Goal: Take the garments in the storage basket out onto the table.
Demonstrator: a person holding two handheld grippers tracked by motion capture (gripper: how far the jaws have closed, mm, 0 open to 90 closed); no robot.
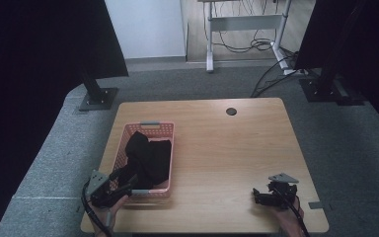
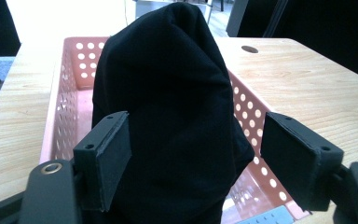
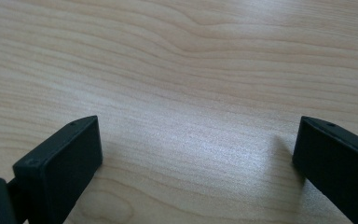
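- I had the left claw (image 2: 193,163) at the near end of the pink basket (image 1: 164,129), jaws spread wide around the black cloth (image 2: 168,107) heaped inside it; whether the pads touched it I could not tell.
- I judged the step to be gripping the cloth.
- The next move called for closing on the fold, then lifting.
- The right claw (image 3: 196,158) stood apart over the bare counter (image 3: 191,60).
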